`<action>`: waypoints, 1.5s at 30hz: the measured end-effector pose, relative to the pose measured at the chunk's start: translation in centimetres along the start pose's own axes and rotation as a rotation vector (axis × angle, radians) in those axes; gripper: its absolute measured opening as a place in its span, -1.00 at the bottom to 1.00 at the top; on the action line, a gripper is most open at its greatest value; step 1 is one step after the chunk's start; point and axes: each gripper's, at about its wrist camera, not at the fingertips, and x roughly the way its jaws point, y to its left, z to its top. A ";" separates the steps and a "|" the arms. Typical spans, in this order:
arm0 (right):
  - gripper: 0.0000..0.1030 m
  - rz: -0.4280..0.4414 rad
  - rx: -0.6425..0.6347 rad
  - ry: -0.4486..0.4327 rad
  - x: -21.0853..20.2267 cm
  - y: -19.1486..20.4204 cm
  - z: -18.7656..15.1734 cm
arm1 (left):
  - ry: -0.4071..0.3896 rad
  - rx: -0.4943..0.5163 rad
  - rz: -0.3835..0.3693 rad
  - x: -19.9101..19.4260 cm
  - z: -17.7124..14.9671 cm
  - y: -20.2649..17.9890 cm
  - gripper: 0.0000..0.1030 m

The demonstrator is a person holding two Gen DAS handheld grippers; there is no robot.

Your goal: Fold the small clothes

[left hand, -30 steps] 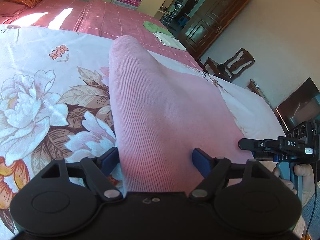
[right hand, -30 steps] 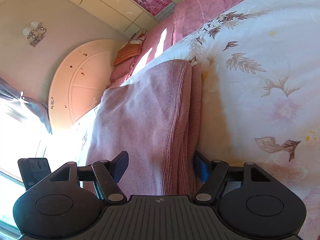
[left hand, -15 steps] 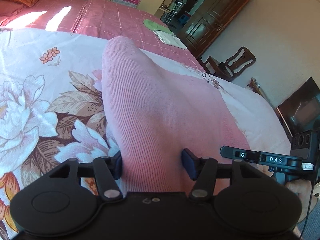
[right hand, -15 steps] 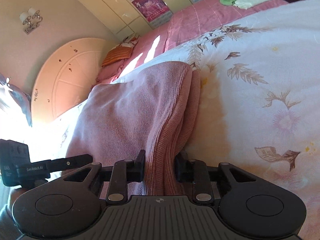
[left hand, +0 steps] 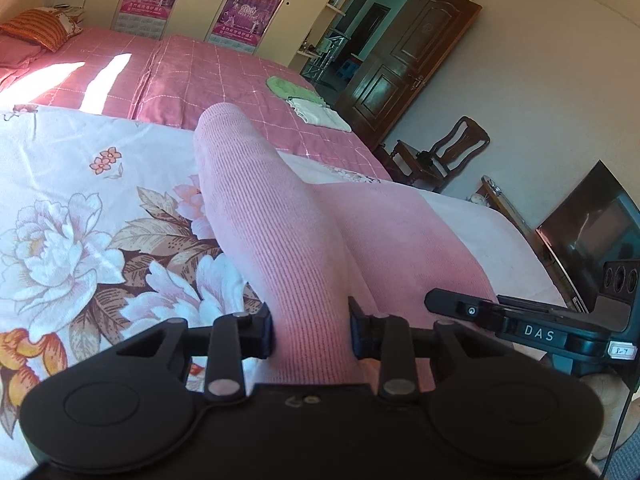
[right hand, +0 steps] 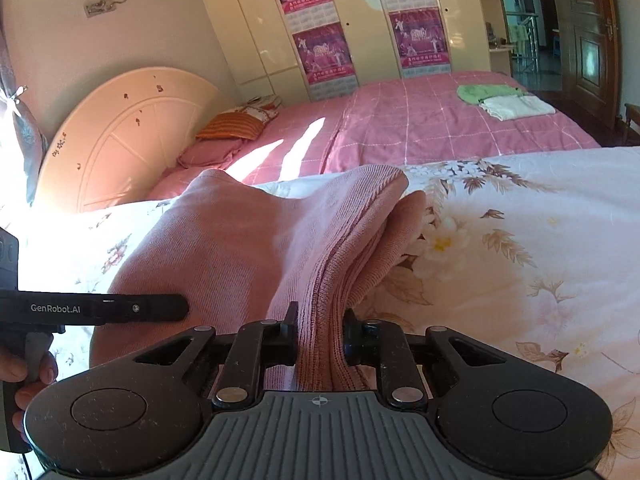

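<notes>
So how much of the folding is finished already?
Two folded pieces, green cloth and white cloth, already lie on the far bed. The pink knit garment is in hand: left gripper and right gripper have just closed on its near edge. Folding it over remains.

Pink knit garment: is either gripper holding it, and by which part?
Both. The left gripper pinches a bunched fold at the pink garment's near edge; the right gripper pinches its layered ribbed edge.
</notes>
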 end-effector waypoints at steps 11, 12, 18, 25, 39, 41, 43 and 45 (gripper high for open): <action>-0.65 0.035 -0.036 -0.032 -0.9 9.9 -1.1 | -0.029 0.006 0.034 -8.5 -0.6 4.0 -0.40; -0.65 0.040 -0.042 -0.031 -0.6 11.0 -1.3 | -0.030 0.008 0.046 -9.4 -0.6 4.6 -0.40; -0.65 0.078 -0.072 -0.025 1.5 17.9 -2.6 | -0.048 -0.023 0.074 -14.9 -1.6 9.4 -0.40; -0.65 0.103 -0.100 -0.001 4.1 23.7 -3.6 | -0.051 -0.048 0.092 -19.1 -2.6 14.3 -0.40; -0.65 0.102 -0.034 0.070 7.4 24.3 -7.1 | 0.025 -0.094 0.067 -18.2 -4.6 19.4 -0.38; -0.65 0.091 0.009 0.088 8.0 23.2 -7.8 | 0.044 -0.108 0.066 -17.6 -5.2 20.2 -0.33; -0.65 0.095 0.082 0.111 8.4 21.7 -8.5 | 0.046 -0.130 0.050 -17.5 -5.7 20.9 -0.25; -0.65 0.099 0.143 0.142 9.0 20.4 -9.2 | 0.040 -0.150 0.046 -17.5 -5.9 21.6 0.01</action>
